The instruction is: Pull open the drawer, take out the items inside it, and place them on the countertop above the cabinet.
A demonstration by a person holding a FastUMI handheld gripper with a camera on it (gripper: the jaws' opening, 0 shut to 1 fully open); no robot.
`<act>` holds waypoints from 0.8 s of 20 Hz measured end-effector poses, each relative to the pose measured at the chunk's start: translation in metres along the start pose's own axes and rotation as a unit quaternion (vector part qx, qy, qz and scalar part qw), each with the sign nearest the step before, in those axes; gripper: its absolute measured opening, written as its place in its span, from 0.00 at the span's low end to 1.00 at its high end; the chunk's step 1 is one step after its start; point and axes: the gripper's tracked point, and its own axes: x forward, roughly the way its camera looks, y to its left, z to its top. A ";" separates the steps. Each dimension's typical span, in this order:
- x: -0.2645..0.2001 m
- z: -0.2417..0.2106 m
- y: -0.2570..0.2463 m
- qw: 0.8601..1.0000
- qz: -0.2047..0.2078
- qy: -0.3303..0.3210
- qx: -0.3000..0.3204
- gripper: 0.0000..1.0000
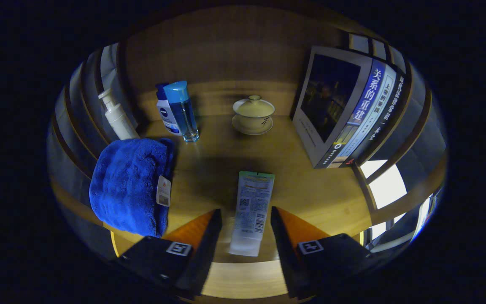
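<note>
The gripper [246,236] is seen above a wooden countertop [310,194], its two fingers spread apart. A tube [251,211] lies flat on the countertop between the fingers, its green end pointing to 12 o'clock and its pale end near the counter's front edge. A gap is visible on each side between the tube and the fingers, so the tongs are released and nothing is grasped.

At 10 o'clock from the gripper, a folded blue towel [131,185] is set on the countertop, partly over the front edge, with a small tag hanging on its right side. Beyond the towel, at 11 o'clock, a white pump bottle [116,116] is stood upright. Just to its right, a white bottle [166,112] with a blue cap and a clear blue bottle [183,112] are stood close together, the blue one in front.

At 12 o'clock, well beyond the tube, a lidded cream cup [253,110] is placed on a saucer [252,126] near the back wall. At 1 o'clock, books [344,109] are stood upright in a row, leaning slightly.
</note>
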 end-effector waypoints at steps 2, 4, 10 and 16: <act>-0.010 -0.003 -0.005 1.000 -0.002 -0.015 0.008 0.93; -0.023 -0.010 -0.006 0.999 0.002 -0.028 0.019 1.00; -0.073 -0.026 -0.020 0.994 0.002 -0.107 0.013 1.00; -0.123 -0.054 -0.021 0.980 0.034 -0.190 0.055 1.00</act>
